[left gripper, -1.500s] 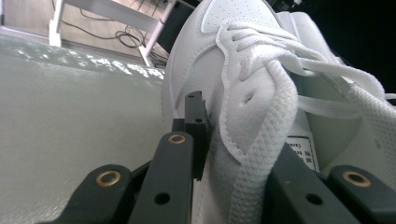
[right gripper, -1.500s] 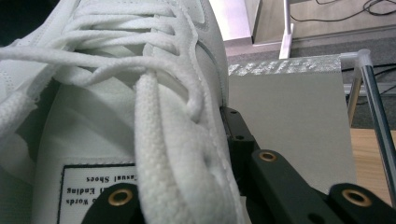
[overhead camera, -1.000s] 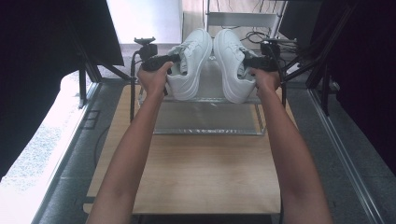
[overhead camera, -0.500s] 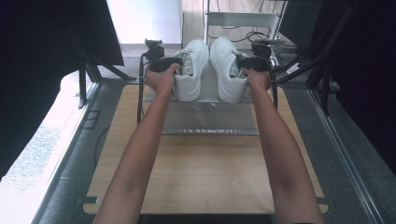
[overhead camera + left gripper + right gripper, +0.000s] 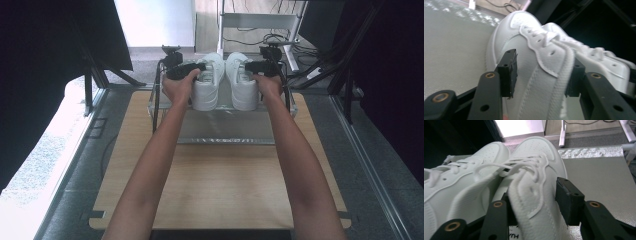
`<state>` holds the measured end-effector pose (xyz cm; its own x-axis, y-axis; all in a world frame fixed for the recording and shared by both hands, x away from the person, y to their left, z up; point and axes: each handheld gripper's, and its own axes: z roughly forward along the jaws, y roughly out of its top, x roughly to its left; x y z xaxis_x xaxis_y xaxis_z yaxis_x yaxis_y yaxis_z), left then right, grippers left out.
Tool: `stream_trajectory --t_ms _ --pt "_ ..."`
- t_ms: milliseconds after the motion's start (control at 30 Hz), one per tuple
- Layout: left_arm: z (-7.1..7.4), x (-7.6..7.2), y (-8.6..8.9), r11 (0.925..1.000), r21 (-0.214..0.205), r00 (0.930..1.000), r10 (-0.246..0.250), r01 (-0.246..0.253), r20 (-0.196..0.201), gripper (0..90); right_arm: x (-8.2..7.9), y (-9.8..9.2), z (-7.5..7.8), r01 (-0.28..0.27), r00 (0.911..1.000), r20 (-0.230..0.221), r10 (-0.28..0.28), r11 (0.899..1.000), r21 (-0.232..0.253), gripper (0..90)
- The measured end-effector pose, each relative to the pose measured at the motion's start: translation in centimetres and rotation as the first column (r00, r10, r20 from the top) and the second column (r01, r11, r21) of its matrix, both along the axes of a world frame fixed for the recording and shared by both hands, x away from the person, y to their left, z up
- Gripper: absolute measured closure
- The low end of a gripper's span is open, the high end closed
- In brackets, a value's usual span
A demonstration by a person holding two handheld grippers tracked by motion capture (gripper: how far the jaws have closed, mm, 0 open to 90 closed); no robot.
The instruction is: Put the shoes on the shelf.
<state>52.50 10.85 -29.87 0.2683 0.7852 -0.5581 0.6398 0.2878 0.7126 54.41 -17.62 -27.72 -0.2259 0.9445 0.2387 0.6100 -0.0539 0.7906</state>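
White shoes [image 5: 225,82] side by side on tray [image 5: 225,127], each apparently loose between one gripper's just-opened jaws.

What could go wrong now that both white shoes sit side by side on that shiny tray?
The left gripper has just been opening, yet the left shoe's side wall is between its jaws with one pad off it; pulling away at an angle could snag the collar and drag it. The same holds for the right gripper around the right shoe. Both shoes sit near the front of the tray, so a tug might slide them off the edge.
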Motion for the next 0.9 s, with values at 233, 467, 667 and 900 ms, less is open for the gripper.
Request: stream_trajectory --t_ms 233,467,667,900 --pt "1.8 -2.0 1.3 0.9958 0.072 0.9961 -0.060 0.056 0.064 51.2 -2.2 -1.3 2.0 -0.062 0.9935 0.095 0.063 0.998 -0.016 52.5" --pt "2.5 -4.6 2.2 0.9860 0.153 0.9894 -0.085 0.067 0.118 67.5 -5.1 -3.5 2.7 -0.106 0.9821 0.153 0.110 0.994 -0.031 54.4" --pt "1.7 -6.5 3.0 0.9647 0.241 0.9847 -0.136 0.107 0.108 83.5 -7.2 -5.4 1.4 -0.150 0.9771 0.138 0.162 0.984 -0.093 74.3" --pt "-0.3 -7.2 3.5 0.9511 0.270 0.9823 -0.174 0.149 0.070 89.5 -7.7 -6.2 -1.8 -0.198 0.9748 0.079 0.209 0.972 -0.126 85.4"
